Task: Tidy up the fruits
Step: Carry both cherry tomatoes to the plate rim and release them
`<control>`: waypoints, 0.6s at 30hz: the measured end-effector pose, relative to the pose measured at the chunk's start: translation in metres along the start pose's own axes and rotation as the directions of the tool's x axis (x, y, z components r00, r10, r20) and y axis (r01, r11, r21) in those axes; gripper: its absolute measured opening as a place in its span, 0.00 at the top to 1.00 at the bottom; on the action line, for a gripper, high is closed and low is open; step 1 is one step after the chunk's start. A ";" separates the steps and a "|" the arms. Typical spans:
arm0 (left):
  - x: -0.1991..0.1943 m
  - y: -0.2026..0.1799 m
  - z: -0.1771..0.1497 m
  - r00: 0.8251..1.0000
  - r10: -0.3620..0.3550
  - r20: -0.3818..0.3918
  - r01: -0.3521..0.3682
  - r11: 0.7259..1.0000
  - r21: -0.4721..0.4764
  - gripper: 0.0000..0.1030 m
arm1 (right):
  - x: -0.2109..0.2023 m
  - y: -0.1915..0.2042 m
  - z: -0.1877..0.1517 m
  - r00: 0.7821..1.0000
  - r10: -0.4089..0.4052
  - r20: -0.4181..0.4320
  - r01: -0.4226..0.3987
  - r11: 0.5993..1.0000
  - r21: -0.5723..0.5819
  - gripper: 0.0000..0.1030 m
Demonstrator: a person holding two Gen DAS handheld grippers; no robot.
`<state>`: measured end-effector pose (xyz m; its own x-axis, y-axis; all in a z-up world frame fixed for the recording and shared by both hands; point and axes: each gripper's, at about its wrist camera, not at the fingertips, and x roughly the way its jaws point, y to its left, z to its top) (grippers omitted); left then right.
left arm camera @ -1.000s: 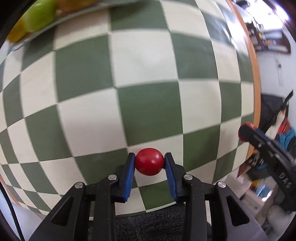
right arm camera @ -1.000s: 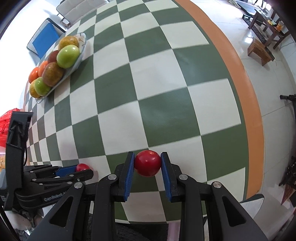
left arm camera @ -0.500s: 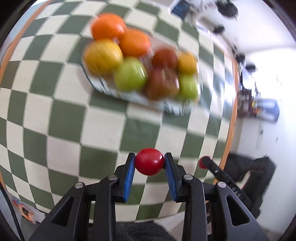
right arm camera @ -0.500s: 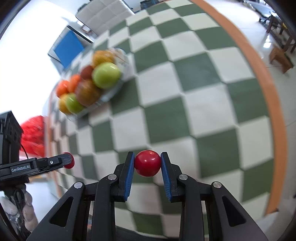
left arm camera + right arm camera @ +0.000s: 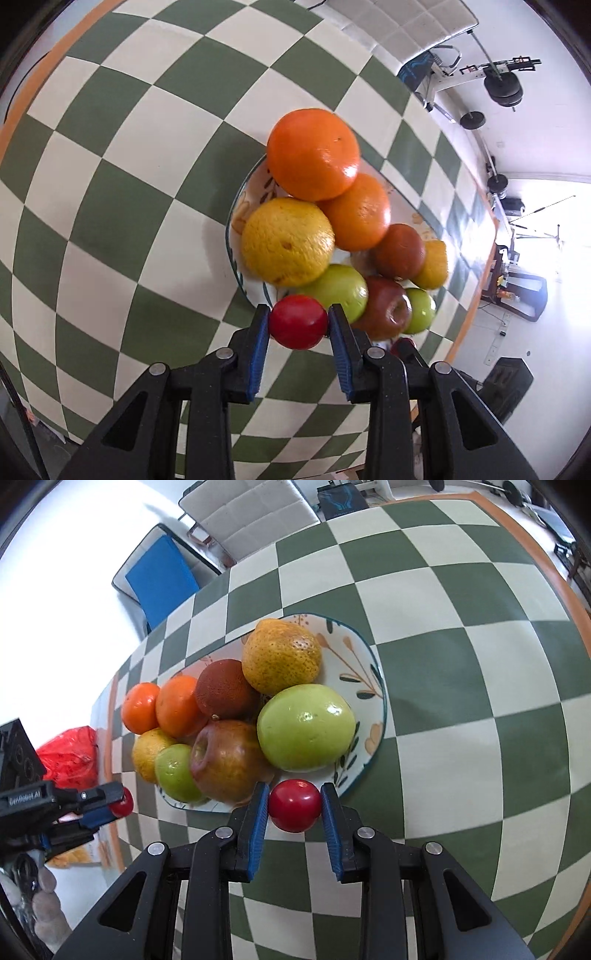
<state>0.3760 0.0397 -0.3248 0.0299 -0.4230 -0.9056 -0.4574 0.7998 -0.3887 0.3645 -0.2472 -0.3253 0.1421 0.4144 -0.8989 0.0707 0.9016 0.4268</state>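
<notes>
The left gripper (image 5: 298, 326) has its fingers clenched on a small red fruit (image 5: 297, 322), held just above the near rim of the patterned plate (image 5: 236, 236) on the checkered bench (image 5: 110, 192). To set it down well, I would judge it best to lower the fruit onto a bare patch of plate beside the green apple (image 5: 338, 291) and part the fingers slowly, since a round fruit dropped on the pile would likely roll off. The plate is already crowded: 2 oranges (image 5: 314, 155), a large yellow citrus (image 5: 286, 246), a brown fruit (image 5: 399, 251), a red apple (image 5: 386, 308), a second small green one and another yellow piece behind (little free room is left at this side). The right gripper (image 5: 293, 812) likewise grips a second red fruit (image 5: 294, 805) tightly, hovering at the plate's near edge just beside the big green apple (image 5: 306, 726); the bare decorated rim (image 5: 369, 686) to the right looks the safer landing spot.
</notes>
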 end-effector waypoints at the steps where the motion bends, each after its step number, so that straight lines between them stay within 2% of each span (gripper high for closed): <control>1: 0.003 0.000 0.001 1.000 0.004 -0.008 -0.004 1.000 0.002 0.71 | 0.003 0.002 0.002 1.000 -0.007 -0.005 0.007 1.000 -0.007 0.70; 8: 0.006 0.007 0.008 0.999 0.046 -0.015 -0.046 0.999 0.021 0.71 | 0.016 0.003 0.005 1.000 -0.015 -0.016 0.014 0.999 -0.036 0.69; 10: 0.004 0.005 0.009 0.998 0.070 -0.006 -0.069 0.997 0.031 0.69 | 0.016 0.002 0.005 1.000 -0.009 -0.018 0.009 0.999 -0.038 0.66; 12: 0.003 0.003 0.008 0.995 0.100 0.004 -0.100 0.994 0.037 0.67 | 0.010 -0.001 0.002 1.000 -0.003 -0.007 0.002 0.999 -0.039 0.50; 14: 0.002 0.000 0.007 0.992 0.126 0.012 -0.126 0.991 0.042 0.67 | 0.004 -0.001 0.002 1.000 -0.006 -0.001 0.006 0.999 -0.048 0.41; 16: 0.000 -0.006 0.003 0.985 0.167 0.035 -0.169 0.984 0.065 0.64 | -0.002 0.000 0.001 1.000 -0.015 0.008 0.016 0.998 -0.055 0.39; 17: -0.003 -0.008 0.000 0.979 0.198 0.054 -0.202 0.976 0.082 0.62 | -0.006 0.001 0.001 1.000 -0.026 0.012 0.027 0.998 -0.065 0.34; 18: -0.005 -0.011 -0.004 0.969 0.236 0.077 -0.243 0.965 0.102 0.53 | -0.011 0.002 0.000 0.999 -0.042 0.021 0.043 0.996 -0.075 0.28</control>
<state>0.3771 0.0307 -0.3153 -0.0111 -0.1882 -0.9821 -0.3577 0.9179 -0.1718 0.3628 -0.2500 -0.3148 0.1601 0.3737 -0.9136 0.0025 0.9254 0.3790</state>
